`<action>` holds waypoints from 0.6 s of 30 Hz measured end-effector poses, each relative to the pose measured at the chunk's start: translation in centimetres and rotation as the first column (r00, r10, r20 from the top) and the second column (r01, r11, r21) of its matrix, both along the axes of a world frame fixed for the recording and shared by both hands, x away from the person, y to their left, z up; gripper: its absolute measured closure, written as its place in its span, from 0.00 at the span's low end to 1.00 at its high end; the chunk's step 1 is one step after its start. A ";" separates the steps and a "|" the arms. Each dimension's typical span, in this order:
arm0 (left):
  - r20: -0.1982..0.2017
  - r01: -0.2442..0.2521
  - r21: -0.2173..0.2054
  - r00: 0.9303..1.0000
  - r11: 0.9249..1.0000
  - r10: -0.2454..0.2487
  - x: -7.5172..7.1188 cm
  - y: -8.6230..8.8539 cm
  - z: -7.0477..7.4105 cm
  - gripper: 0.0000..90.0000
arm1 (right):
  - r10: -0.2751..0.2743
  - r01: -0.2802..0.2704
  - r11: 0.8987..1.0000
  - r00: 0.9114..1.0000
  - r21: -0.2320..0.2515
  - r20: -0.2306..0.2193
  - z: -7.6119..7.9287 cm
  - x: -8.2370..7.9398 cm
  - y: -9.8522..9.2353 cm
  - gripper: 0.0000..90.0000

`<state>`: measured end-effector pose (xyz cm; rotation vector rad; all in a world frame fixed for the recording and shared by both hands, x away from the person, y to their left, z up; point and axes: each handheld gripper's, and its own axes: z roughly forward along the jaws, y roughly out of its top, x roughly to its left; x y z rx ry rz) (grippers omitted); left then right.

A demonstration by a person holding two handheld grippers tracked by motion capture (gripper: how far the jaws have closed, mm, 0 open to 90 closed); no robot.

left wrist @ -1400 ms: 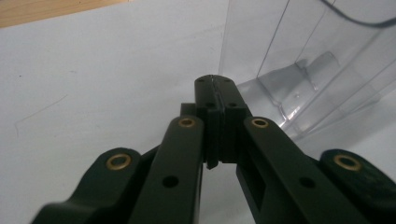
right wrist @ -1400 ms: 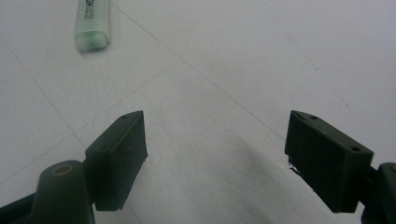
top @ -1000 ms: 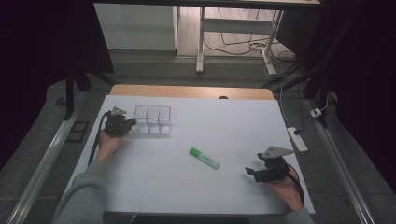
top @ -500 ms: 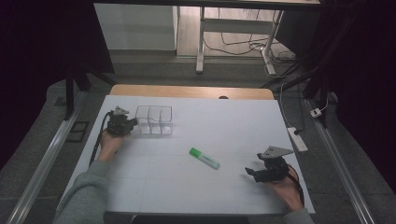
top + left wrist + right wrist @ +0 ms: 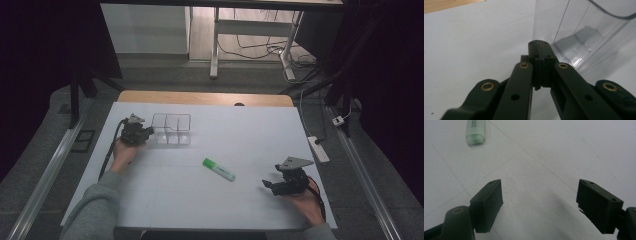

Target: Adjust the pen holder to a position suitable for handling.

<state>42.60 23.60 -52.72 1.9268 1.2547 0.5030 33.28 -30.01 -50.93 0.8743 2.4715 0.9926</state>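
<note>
A clear plastic box (image 5: pixel 171 129) with several compartments stands on the white table at the back left. My left gripper (image 5: pixel 148 132) lies just left of it, its jaws shut with nothing between them. In the left gripper view its tips (image 5: pixel 538 45) sit right at the near corner of the clear box (image 5: pixel 584 37); I cannot tell whether they touch. A green highlighter (image 5: pixel 219 169) lies flat near the middle of the table. My right gripper (image 5: pixel 273 176) rests at the front right, open and empty, pointing toward the highlighter (image 5: pixel 475 131), which lies well ahead of its wide-apart jaws (image 5: pixel 543 205).
The white table sheet (image 5: pixel 240 135) spreads around both hands, with a wooden strip (image 5: pixel 200 98) along its far edge. A power strip (image 5: pixel 320 149) hangs off the right edge. A sleeve (image 5: pixel 95 210) comes in at the front left.
My left gripper has edged slightly to the right, closer to the clear box. The right gripper and the highlighter have stayed still.
</note>
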 end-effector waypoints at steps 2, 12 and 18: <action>-0.002 0.004 -0.002 1.000 1.000 -0.004 0.1 -0.3 0.0 0.99 | 0.000 0.000 1.000 1.000 0.001 0.000 0.0 0.0 0.0 0.23; 0.000 0.032 -0.003 1.000 0.999 -0.032 0.3 -1.6 0.0 0.99 | 0.001 -0.001 1.000 1.000 -0.001 -0.002 0.0 0.0 0.0 0.23; 0.000 0.044 -0.003 0.999 0.999 -0.044 0.5 -2.3 0.1 0.99 | 0.000 0.000 1.000 1.000 0.002 -0.004 0.0 0.0 0.0 0.23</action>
